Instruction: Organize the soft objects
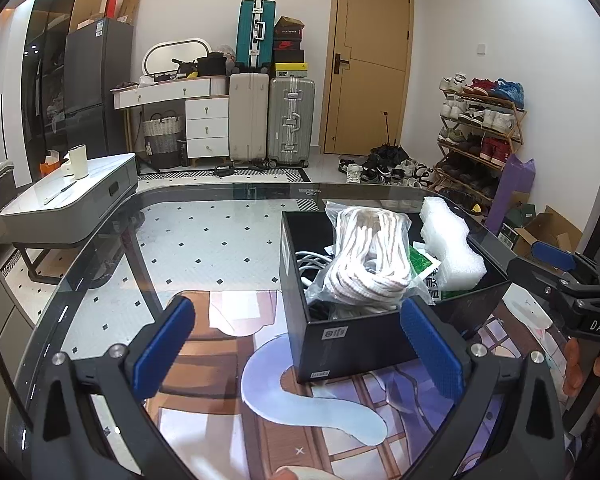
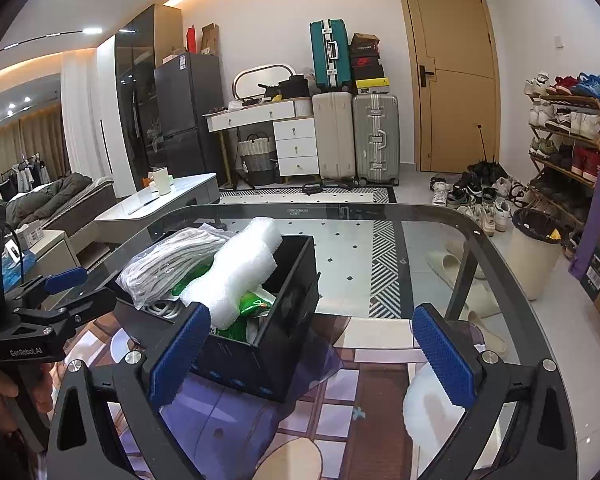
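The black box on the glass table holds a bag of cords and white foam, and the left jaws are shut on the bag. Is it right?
Not quite. The left gripper is open and holds nothing, as the left wrist view shows. The bag and foam do sit in the box on the table.

A glass-topped desk with a dark rounded rim fills the lower part of both views, and the tiled floor shows through its clear far half. A printed mat with purple, brown and pale blue cartoon artwork covers the near half of the desk. A black open-topped box stands on the mat, towards the desk's middle. A flat white piece lies on the mat near the desk's right edge, well apart from the box; what it is cannot be told.
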